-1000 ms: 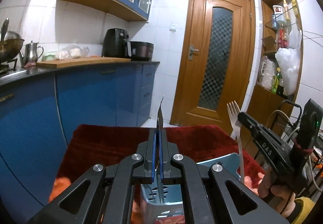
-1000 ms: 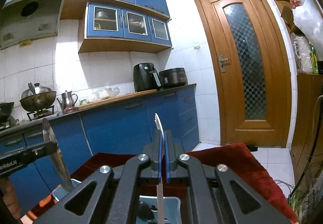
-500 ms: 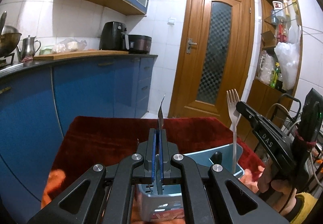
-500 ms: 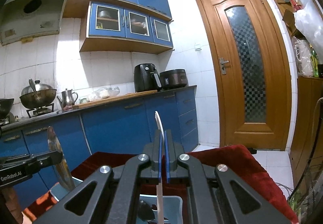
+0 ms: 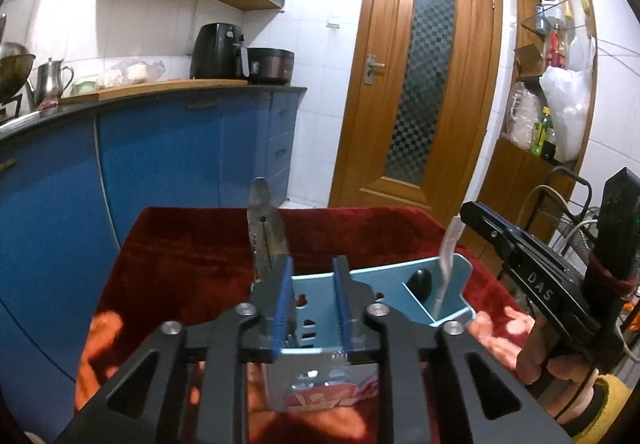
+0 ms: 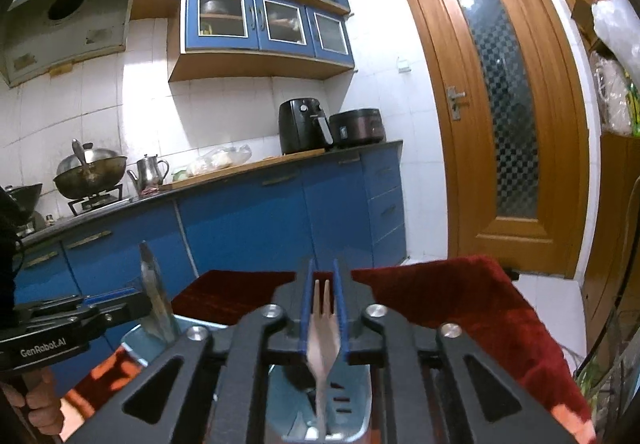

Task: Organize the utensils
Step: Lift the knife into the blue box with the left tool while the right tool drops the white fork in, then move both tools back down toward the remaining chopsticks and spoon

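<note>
Fork (image 6: 322,328) and slotted turner (image 5: 266,232) stand dropped in the blue caddy (image 5: 448,284), both grippers (image 5: 311,304) (image 6: 321,316) just parted, gripping nothing.

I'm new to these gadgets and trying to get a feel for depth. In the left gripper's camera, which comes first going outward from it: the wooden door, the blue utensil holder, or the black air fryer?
1. Blue utensil holder: right below the left gripper, on the red cloth.
2. Black air fryer: on the counter, up left.
3. Wooden door: back wall, right of centre.
</note>
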The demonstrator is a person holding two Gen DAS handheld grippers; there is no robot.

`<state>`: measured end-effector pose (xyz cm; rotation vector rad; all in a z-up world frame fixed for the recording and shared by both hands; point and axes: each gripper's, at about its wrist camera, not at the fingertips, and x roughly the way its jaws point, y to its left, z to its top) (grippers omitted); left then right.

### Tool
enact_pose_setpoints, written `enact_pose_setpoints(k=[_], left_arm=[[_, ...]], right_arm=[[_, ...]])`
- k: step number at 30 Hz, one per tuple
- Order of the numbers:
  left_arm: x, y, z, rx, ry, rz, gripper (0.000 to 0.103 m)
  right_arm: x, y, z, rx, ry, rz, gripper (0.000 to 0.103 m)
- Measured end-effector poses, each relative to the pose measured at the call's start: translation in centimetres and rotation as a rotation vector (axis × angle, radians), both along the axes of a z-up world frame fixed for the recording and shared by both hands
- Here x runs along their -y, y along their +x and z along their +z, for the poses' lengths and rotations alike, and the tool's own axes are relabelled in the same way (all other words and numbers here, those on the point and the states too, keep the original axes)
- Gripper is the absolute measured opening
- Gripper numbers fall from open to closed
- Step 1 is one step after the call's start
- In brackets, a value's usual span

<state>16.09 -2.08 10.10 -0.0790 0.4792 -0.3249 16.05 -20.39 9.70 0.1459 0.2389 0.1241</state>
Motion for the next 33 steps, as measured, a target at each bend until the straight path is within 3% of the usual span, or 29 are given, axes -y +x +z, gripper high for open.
enact_pose_setpoints(k=[13,33], left_arm=[[-0.7,-3.3,1.4,-0.005,-0.012,-0.017,0.031],[-2.7,-11.6,1.6,-0.074,-0.022,0.006,0.031]], right_arm=[[0.0,-3.6,2.0,-0.049,0.041,0.04,0.018],[-1.8,-13.0,3.3,-0.114,0.047,0.063,0.02]])
